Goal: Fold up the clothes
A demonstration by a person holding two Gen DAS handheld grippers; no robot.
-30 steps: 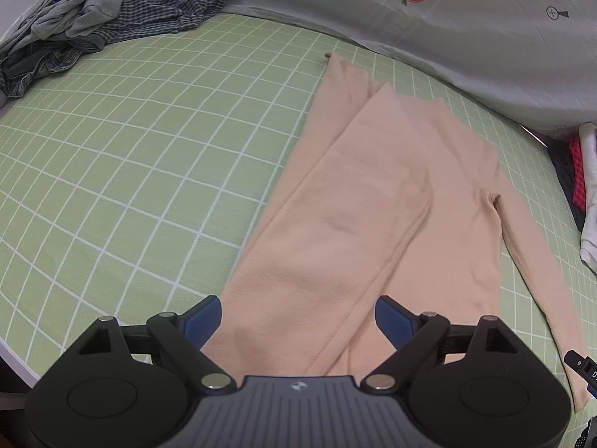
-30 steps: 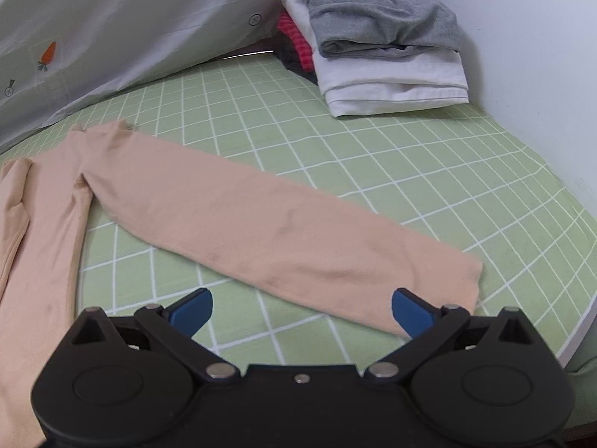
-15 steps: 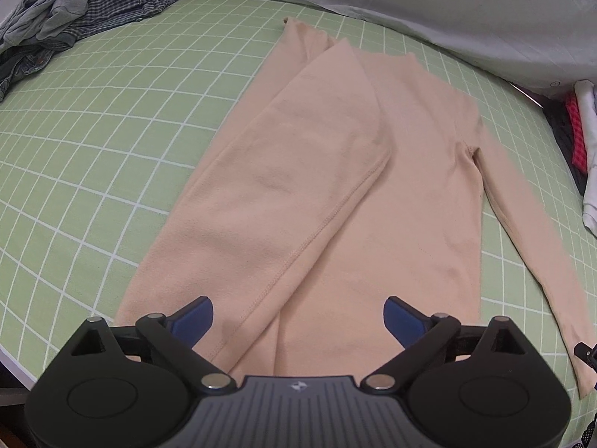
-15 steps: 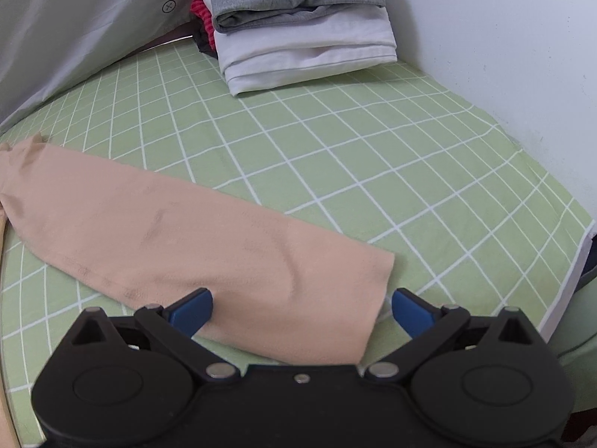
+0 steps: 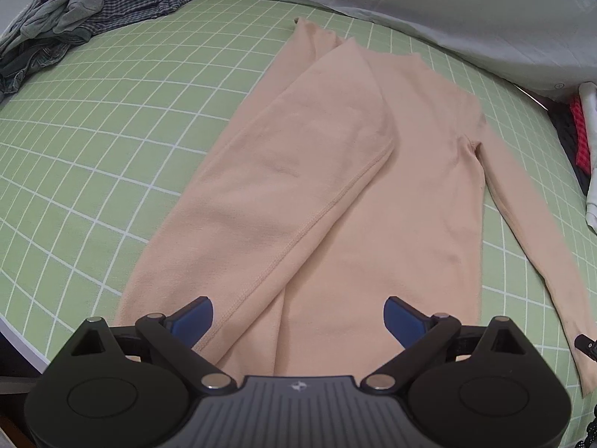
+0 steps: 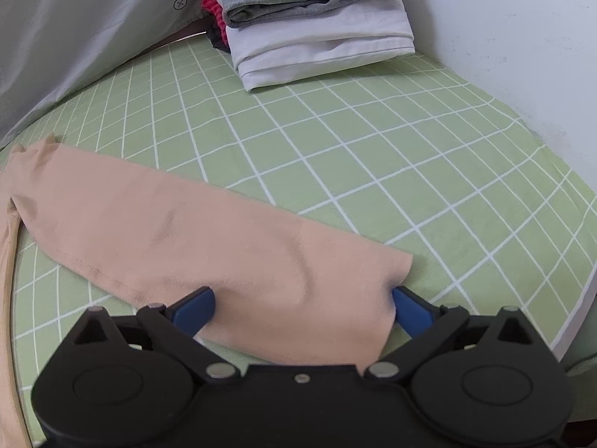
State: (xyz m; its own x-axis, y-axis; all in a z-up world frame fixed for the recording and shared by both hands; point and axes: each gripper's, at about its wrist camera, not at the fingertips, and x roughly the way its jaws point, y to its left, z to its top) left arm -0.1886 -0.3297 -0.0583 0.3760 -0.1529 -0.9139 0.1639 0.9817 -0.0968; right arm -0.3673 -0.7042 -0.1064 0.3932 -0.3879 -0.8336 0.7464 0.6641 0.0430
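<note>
A peach long-sleeved top (image 5: 373, 194) lies flat on the green checked bed sheet (image 5: 112, 142), one sleeve folded over its body. My left gripper (image 5: 298, 317) is open just above the hem at the near end, nothing between its blue pads. The other sleeve (image 6: 194, 239) stretches out to the right. My right gripper (image 6: 302, 308) is open with the sleeve's cuff end lying between its blue fingertips (image 6: 194, 308), the cloth slightly bunched there.
A stack of folded clothes (image 6: 313, 18), grey on white, stands at the back by the white wall (image 6: 503, 37). A grey duvet (image 5: 447, 11) runs along the far side. Unfolded dark clothes (image 5: 74, 26) are heaped at the far left. The bed edge (image 6: 559, 321) is close on the right.
My right gripper has moved forward onto the sleeve's cuff, which now lies between its pads. My left gripper has shifted a little over the hem; both stayed open.
</note>
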